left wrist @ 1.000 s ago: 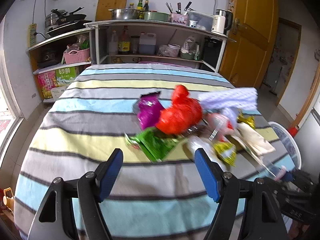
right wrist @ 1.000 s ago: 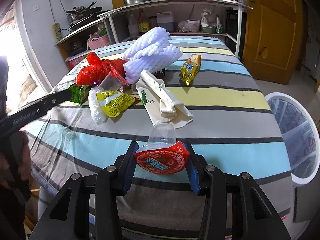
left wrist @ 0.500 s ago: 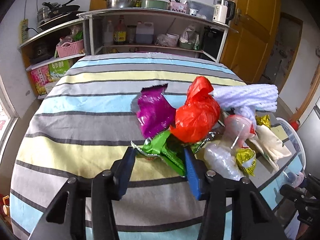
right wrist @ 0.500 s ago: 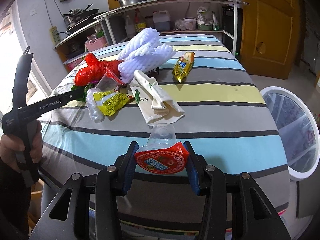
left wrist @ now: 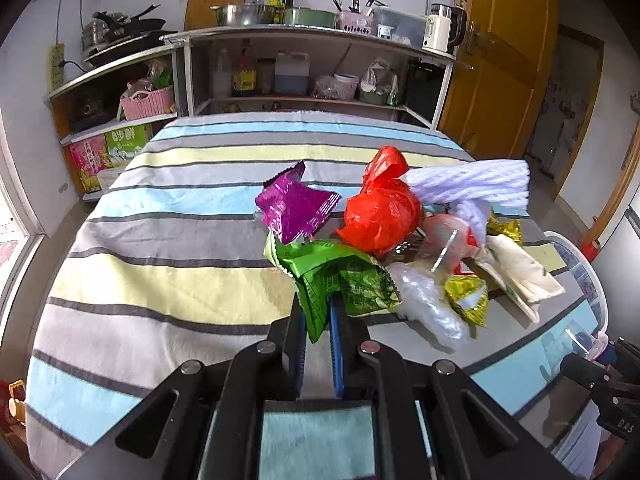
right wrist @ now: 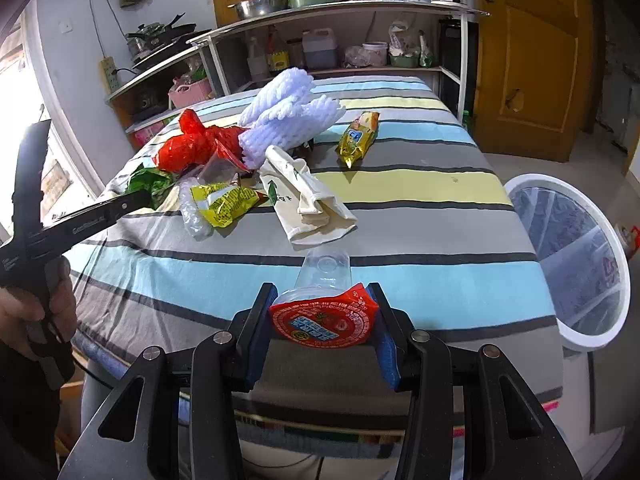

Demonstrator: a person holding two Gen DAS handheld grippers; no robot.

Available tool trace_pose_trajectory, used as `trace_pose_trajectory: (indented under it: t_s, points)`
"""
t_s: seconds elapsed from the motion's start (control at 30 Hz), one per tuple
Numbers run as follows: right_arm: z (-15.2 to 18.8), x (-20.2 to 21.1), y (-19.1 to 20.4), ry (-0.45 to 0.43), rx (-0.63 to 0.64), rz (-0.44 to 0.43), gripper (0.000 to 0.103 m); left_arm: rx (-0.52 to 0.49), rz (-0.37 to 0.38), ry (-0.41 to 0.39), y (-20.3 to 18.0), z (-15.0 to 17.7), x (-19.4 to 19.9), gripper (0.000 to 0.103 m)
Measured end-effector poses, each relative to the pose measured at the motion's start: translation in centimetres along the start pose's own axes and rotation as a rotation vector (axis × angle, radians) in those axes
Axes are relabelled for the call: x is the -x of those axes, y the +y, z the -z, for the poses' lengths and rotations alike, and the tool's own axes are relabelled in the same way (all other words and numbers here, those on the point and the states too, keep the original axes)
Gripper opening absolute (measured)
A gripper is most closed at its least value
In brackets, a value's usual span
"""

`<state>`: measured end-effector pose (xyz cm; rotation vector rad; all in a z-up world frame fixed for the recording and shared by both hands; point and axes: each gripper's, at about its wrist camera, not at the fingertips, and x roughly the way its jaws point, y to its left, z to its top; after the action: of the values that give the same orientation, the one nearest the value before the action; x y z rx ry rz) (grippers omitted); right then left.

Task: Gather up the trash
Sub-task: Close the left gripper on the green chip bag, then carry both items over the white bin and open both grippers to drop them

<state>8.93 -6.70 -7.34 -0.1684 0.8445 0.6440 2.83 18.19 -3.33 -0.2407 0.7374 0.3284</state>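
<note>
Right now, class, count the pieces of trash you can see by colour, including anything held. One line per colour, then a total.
Green: 1, the green wrapper
Purple: 1, the purple wrapper
Red: 1, the red bag
Yellow: 2, the yellow wrapper and the yellow packet
White or cream: 2, the foam net and the paper bag
Clear: 3, the clear bag, the clear cup and the held jelly cup
Total: 10

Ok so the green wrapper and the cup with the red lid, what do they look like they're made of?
Green wrapper: thin glossy plastic film, probably foil-lined; it crinkles, glints and has a serrated edge. Cup: clear, seemingly thin moulded plastic, since the cloth shows through it. Its red lid: printed peel-off film, wrinkled at the rim.
</note>
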Motion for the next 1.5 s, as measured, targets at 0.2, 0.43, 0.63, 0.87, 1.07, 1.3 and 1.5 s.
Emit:
trace_pose_trajectory:
  t_s: [0.2, 0.43, 0.63, 0.87, 1.07, 1.3, 1.5]
  points:
    - [0.1, 1.6, 0.0, -0.039, -0.002, 0.001, 0.046, 0.006, 0.020, -0.039, -0.4, 0.1, 2.5, 0.011]
    - [0.0, 3.4, -0.7, -0.090, -0.013, 0.004, 0.046, -0.005, 0.086, -0.073, -1.8, 0.3, 5.0, 0.011]
    - [-0.2, 4.8, -2.5, -0.129, -0.042, 0.028, 0.046, -0.054, 0.148, -0.076, -5.2, 0.0, 5.5, 0.011]
    - [-0.1, 6.0, -7.0, -0.157, -0.116, 0.098, 0.046, -0.151, 0.267, -0.039, -11.3, -0.8, 3.5, 0.011]
    - [0.2, 6.6, -11.7, -0.166, -0.193, 0.177, 0.046, -0.233, 0.376, 0.000, -17.1, -1.2, 1.3, 0.011]
    - [0.7, 6.4, -16.9, -0.156, -0.272, 0.239, 0.046, -0.316, 0.461, 0.048, -23.5, -1.7, -1.3, 0.011]
    - [1.1, 5.5, -20.2, -0.134, -0.315, 0.265, 0.046, -0.366, 0.508, 0.096, -27.6, -1.8, -3.6, 0.011]
